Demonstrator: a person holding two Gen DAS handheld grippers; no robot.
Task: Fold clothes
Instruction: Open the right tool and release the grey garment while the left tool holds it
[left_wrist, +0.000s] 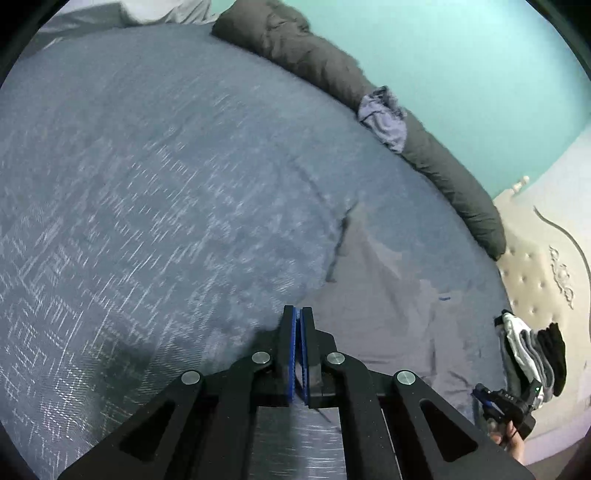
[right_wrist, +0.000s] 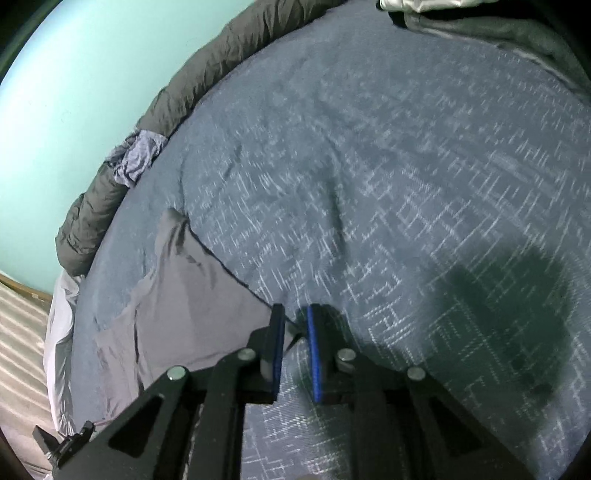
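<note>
A flat grey garment (left_wrist: 391, 295) lies spread on the blue patterned bedspread (left_wrist: 147, 184). In the left wrist view it sits to the right of my left gripper (left_wrist: 298, 314), which is shut with its blue pads pressed together at the garment's left edge; no cloth shows between them. In the right wrist view the same garment (right_wrist: 192, 295) lies on the left. My right gripper (right_wrist: 295, 314) is open over its near corner, and the garment's edge runs into the gap between the fingers. The right gripper (left_wrist: 506, 402) also shows, small and held by a hand.
A dark grey rolled duvet (left_wrist: 332, 74) runs along the teal wall, with a crumpled lilac cloth (left_wrist: 384, 118) on it. A stack of folded clothes (left_wrist: 532, 354) sits by the beige tufted headboard (left_wrist: 535, 280). A grey blanket (right_wrist: 498, 29) lies at the far bed edge.
</note>
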